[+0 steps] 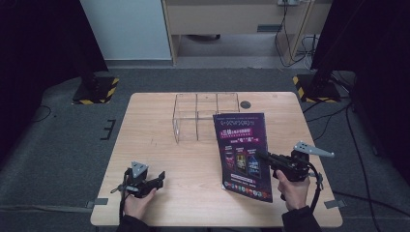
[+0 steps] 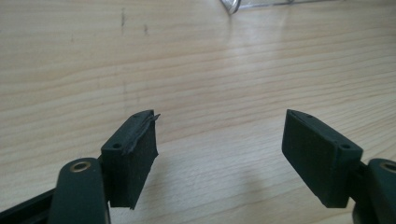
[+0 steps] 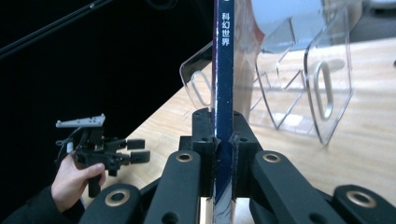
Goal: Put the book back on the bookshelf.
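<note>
Right gripper view: right gripper (image 3: 223, 140) clamped on the magazine (image 3: 223, 70) spine, held edge-up just before the clear acrylic organizer (image 3: 322, 84); thin, light, floppy, glossy, likely best gripped at the spine; left gripper (image 2: 219, 149) jaws apart, empty

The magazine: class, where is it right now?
In the high view the magazine is at the table's right, clamped by the right gripper, just in front of the clear organizer.

Magazine (image 1: 243, 154) stands before the clear organizer (image 1: 205, 116), right of the left gripper (image 1: 159, 178)
</note>
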Demonstrator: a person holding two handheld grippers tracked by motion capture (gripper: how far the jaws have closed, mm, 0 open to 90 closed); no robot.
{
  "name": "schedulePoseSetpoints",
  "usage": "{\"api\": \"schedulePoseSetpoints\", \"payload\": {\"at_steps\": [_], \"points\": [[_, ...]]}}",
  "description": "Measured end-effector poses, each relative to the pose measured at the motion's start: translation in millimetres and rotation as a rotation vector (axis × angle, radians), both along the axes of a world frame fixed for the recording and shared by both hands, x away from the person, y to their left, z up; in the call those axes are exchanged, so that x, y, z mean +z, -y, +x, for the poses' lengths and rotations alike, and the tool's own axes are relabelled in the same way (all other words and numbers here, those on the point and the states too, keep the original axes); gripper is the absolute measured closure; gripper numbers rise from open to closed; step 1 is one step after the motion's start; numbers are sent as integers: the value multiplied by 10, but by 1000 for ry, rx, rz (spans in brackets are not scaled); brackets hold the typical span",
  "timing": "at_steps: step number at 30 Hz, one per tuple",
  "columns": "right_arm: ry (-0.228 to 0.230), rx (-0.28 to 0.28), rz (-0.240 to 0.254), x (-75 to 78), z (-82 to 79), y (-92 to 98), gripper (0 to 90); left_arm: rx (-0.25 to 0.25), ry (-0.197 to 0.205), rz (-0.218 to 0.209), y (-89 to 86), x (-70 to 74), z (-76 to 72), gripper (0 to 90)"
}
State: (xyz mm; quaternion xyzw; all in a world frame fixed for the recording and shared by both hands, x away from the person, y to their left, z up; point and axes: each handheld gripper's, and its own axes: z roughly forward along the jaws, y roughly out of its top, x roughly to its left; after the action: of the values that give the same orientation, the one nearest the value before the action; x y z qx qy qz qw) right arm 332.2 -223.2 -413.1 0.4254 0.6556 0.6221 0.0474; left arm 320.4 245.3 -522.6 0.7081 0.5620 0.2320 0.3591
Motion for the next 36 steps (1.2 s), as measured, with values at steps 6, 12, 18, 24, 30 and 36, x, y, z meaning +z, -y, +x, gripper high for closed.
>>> {"api": "schedulePoseSetpoints", "payload": {"at_steps": [6, 12, 18, 24, 30, 36], "points": [[52, -41, 5, 118, -1, 2, 844, 33, -5, 34, -65, -35, 25, 247], [99, -86, 4, 236, 10, 14, 844, 43, -19, 72, -89, -73, 54, 240], [143, -116, 14, 390, 50, 2, 844, 51, -30, 96, -91, -114, 84, 230], [173, -136, 32, 472, 104, -43, 844, 57, -34, 104, -94, -119, 102, 208], [186, -153, 26, 521, 183, -88, 844, 65, -46, 98, -106, -120, 114, 179], [194, -169, 28, 559, 255, -102, 844, 67, -52, 100, -119, -123, 131, 144]]}}
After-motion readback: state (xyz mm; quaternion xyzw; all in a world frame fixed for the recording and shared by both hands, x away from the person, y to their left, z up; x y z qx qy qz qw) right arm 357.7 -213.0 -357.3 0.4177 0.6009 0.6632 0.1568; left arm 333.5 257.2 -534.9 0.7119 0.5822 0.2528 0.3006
